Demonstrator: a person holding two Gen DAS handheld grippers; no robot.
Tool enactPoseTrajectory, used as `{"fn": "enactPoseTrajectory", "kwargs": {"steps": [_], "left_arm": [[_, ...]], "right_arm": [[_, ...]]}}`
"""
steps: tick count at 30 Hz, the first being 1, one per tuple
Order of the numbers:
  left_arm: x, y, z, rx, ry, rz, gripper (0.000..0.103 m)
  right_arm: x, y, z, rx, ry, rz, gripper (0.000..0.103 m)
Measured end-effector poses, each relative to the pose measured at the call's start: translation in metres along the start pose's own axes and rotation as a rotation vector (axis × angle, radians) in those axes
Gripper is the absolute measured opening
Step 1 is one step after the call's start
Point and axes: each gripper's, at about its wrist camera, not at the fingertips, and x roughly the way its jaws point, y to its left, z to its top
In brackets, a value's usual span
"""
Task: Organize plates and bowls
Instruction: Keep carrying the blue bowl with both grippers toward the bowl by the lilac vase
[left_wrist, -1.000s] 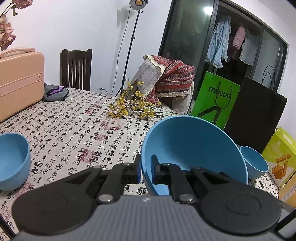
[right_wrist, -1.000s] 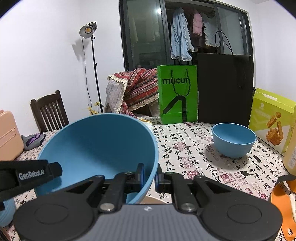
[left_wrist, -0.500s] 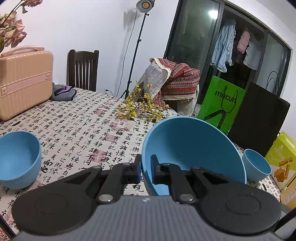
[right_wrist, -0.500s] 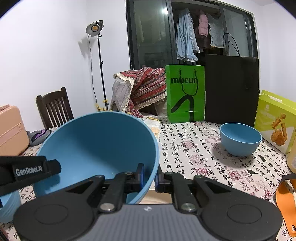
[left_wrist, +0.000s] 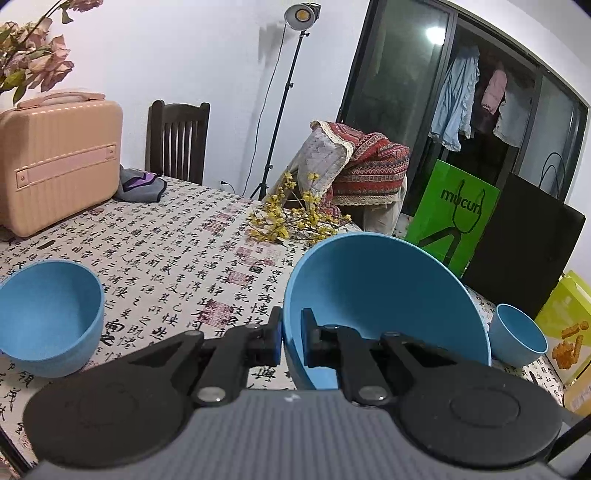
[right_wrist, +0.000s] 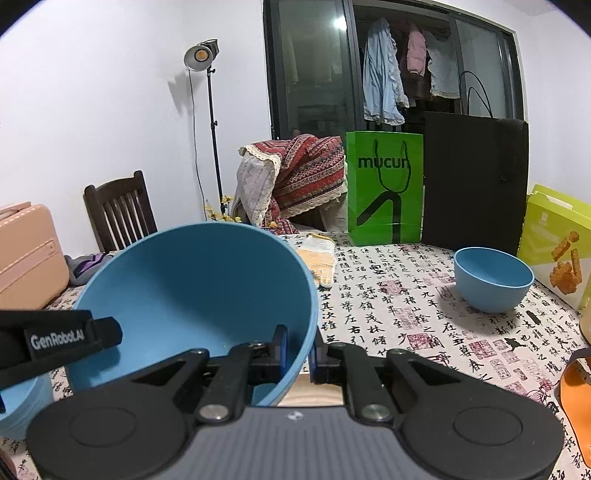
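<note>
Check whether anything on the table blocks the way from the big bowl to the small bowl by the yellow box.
Nothing visible does. Both grippers, left and right, are shut on the big bowl's rim. Only bare tablecloth shows between it and the small bowl. The glove lies off that path.

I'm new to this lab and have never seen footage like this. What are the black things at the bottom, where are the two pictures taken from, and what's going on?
A person holds a two-finger gripper in each hand, each with its own camera looking along the fingers. In the left camera's view, the left gripper is clamped on the rim of a big blue bowl. The right gripper pinches the same bowl's opposite rim, so both carry it above the table. Two smaller blue bowls sit on the table, a left bowl and a right bowl.
</note>
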Motion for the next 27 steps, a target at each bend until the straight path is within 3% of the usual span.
{"fn": "enactPoseTrajectory", "kwargs": {"steps": [27], "left_arm": [[-0.015, 0.049, 0.006, -0.045, -0.041, 0.031, 0.010]], "right_arm": [[-0.008, 0.045, -0.005, -0.035, -0.002, 0.053, 0.011]]}}
